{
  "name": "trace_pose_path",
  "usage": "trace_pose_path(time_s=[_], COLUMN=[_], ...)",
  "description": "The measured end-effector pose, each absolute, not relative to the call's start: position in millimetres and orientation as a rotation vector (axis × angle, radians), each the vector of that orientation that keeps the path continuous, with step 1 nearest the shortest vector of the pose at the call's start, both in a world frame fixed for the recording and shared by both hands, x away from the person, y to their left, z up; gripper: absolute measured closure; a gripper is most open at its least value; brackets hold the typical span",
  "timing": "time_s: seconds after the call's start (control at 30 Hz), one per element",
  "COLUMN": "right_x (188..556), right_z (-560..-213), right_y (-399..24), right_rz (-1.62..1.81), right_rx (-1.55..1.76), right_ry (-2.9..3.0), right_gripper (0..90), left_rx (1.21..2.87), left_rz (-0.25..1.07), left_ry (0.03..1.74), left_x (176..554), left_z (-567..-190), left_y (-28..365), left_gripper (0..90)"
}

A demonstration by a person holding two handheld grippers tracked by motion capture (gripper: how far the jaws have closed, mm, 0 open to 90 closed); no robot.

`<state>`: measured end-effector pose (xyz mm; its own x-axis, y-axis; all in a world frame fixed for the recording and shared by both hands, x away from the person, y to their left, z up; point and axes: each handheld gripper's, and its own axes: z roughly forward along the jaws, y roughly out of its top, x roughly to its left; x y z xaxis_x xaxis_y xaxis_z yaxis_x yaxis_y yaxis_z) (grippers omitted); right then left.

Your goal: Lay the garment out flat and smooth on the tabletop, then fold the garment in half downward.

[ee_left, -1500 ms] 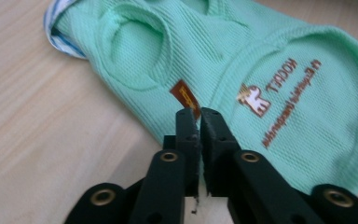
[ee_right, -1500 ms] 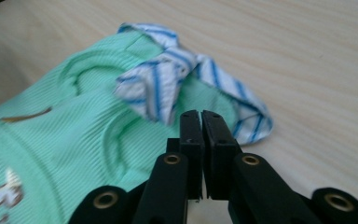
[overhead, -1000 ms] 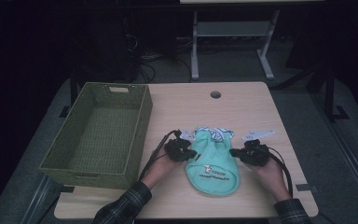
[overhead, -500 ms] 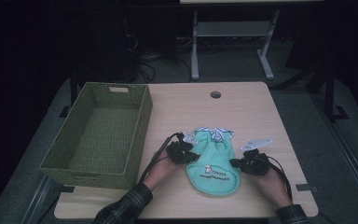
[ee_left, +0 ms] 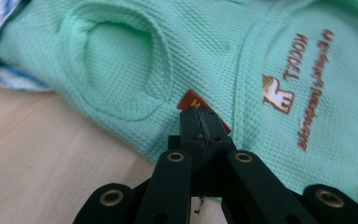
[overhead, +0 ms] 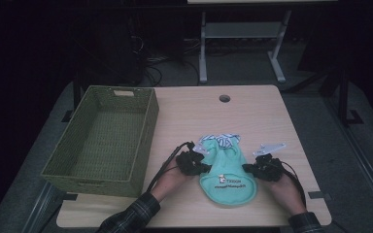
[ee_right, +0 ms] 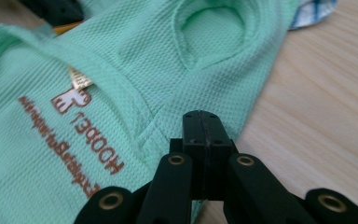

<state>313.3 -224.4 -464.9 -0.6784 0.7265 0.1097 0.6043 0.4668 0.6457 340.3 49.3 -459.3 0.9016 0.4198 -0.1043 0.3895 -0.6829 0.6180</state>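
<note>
On the tabletop, a woven green basket fills the left of the high view. A mint garment lies low and centre, with the left tongs and right tongs at its two edges. Close up, the left tongs are pressed together beside a small brown tag; the right tongs are pressed together too, perhaps pinching the hem.

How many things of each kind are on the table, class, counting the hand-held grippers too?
Green woven basket: 1
Mint green garment: 1
Hand-held grippers, left hand-held gripper and right hand-held gripper: 2
Total: 4
</note>
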Motion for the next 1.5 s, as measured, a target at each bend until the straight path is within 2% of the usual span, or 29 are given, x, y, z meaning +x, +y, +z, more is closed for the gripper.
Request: trace_pose_path(time_s=[0.5, 0.73, 1.03, 1.1, 1.13, 1.17, 1.37, 1.5], right_x=[320.6, 320.6, 320.7, 320.9, 320.9, 320.8, 320.6, 320.7], right_z=[-465.3, -465.7, -465.8, -466.0, -466.0, -466.0, -466.0, -466.1], right_y=[-236.6, -237.0, -237.5, -238.3, -238.3, -238.1, -238.0, -238.2], right_rz=[0.979, 0.985, 0.992, 1.001, 1.001, 1.001, 0.999, 1.0], right_rx=[1.183, 1.181, 1.192, 1.203, 1.203, 1.202, 1.2, 1.199], right_ry=[2.492, 2.491, 2.493, 2.493, 2.493, 2.492, 2.492, 2.493], right_gripper=[90.0, 90.0, 89.9, 89.9, 89.9, 89.9, 89.8, 89.8], left_rx=[2.4, 2.392, 2.334, 2.322, 2.312, 2.315, 2.29, 2.277], left_rz=[-0.005, 0.004, 0.071, 0.09, 0.098, 0.112, 0.17, 0.205], left_ry=[0.495, 0.504, 0.563, 0.585, 0.6, 0.604, 0.653, 0.693], left_x=[321.0, 324.6, 342.0, 347.4, 350.1, 353.3, 368.2, 380.2], left_z=[-460.2, -456.3, -442.4, -439.2, -438.2, -436.7, -431.5, -432.4], left_y=[32.3, 37.4, 52.5, 56.9, 58.6, 60.7, 68.5, 69.7], left_gripper=[89.5, 88.7, 76.3, 70.1, 70.1, 65.3, 56.8, 54.4])
